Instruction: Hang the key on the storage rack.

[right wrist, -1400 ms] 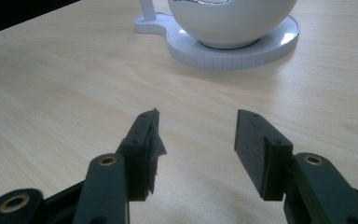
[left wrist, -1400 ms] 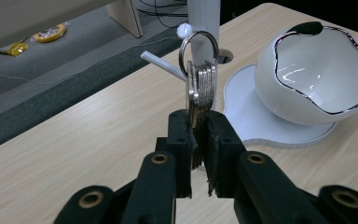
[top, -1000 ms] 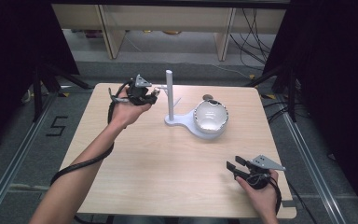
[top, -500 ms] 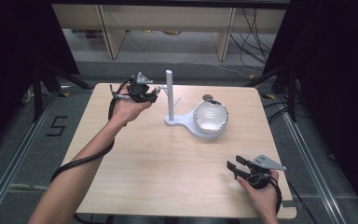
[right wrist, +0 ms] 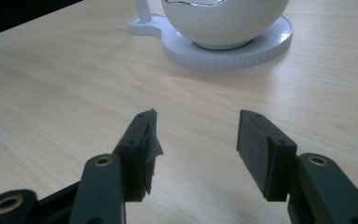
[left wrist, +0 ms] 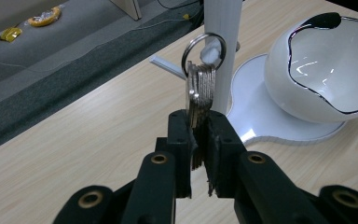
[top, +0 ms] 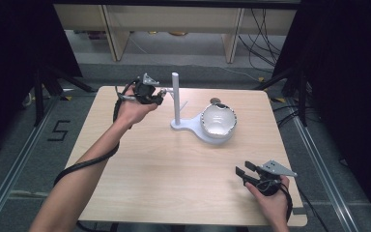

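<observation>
While clamped on a bunch of keys [left wrist: 200, 88] beside white post [top: 176, 96], left hand-held gripper [left wrist: 199, 140] at far counter [top: 174, 164]; right hand-held gripper [right wrist: 196, 140] near edge, gaping wide, empty.

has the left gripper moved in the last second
No, hardly: in the high view the left gripper, shut on the keys, stays just left of the white post.

The left hand-held gripper [top: 160, 96] has neared the post [top: 175, 96].
</observation>
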